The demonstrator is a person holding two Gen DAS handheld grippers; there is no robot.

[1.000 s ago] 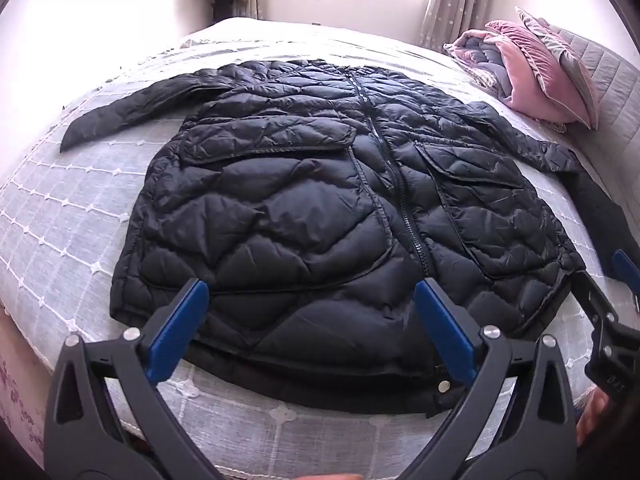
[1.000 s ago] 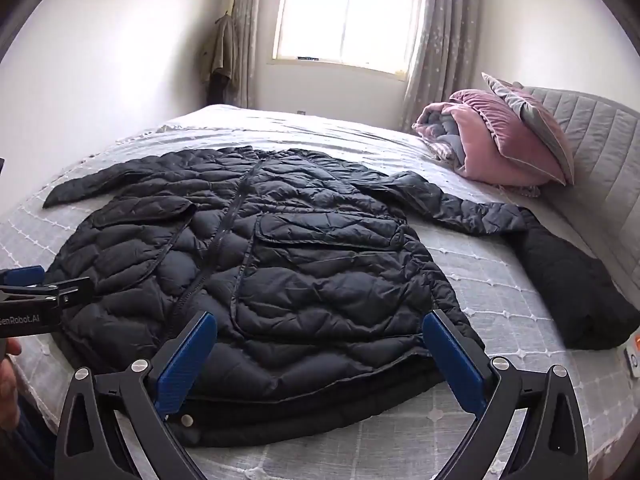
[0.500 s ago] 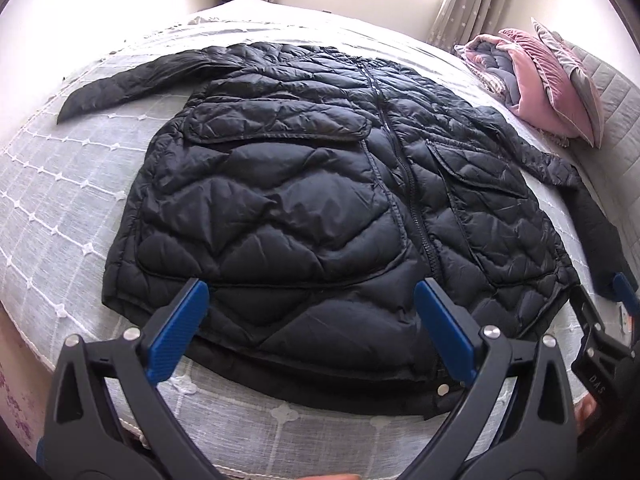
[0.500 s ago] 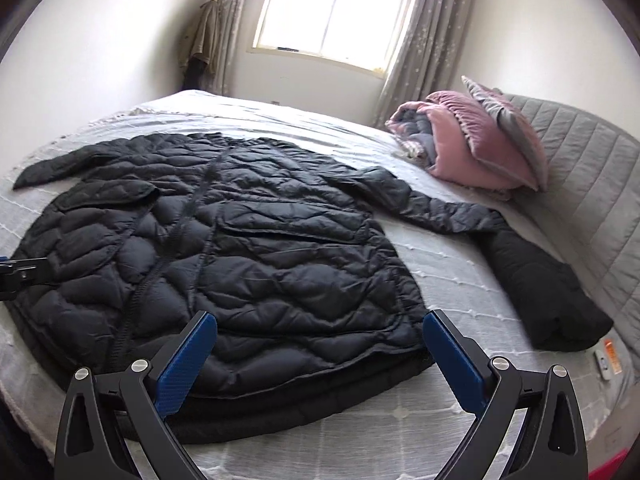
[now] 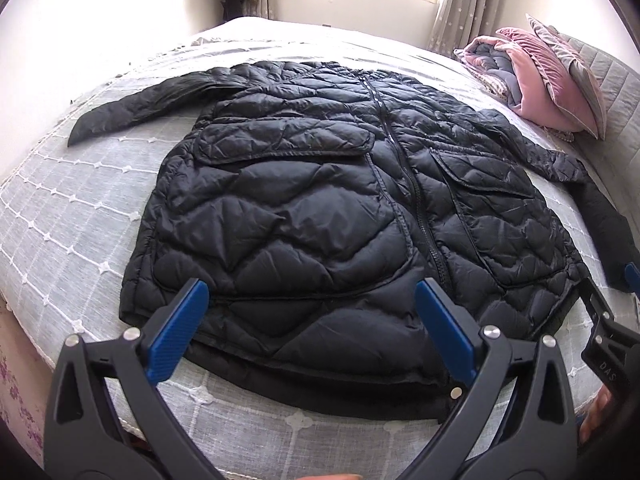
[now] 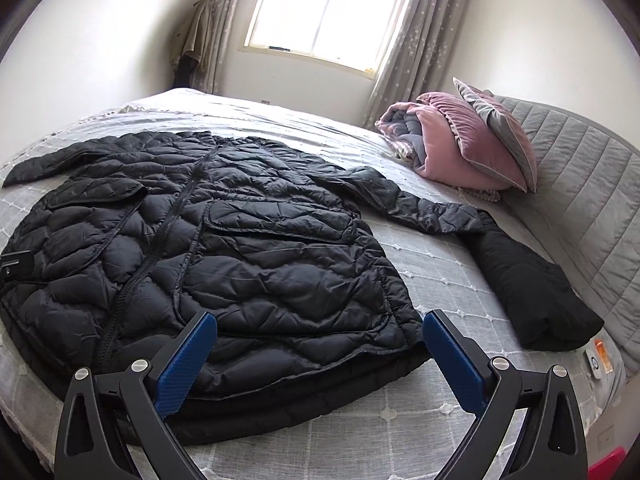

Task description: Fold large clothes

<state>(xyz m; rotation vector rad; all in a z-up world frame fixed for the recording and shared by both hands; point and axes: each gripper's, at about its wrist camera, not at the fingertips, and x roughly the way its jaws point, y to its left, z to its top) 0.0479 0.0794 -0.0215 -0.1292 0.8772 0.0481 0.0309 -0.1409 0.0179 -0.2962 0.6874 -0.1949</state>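
Note:
A black quilted puffer jacket lies flat and zipped on the grey bedspread, both sleeves spread outward. My left gripper hovers open just above the jacket's hem, nothing between its blue pads. My right gripper hangs open over the hem's right corner, also empty. In the left wrist view the right gripper shows at the right edge. The right sleeve ends beside a folded black garment.
Pink and grey pillows with a rolled quilt sit by the padded headboard. A small white device lies at the bed's right edge. A window with curtains is behind; clothes hang in the far corner.
Both grippers pulled back and tilted up slightly, so more of the room and the jacket's far end shows. The jacket has not moved. Both grippers stayed open.

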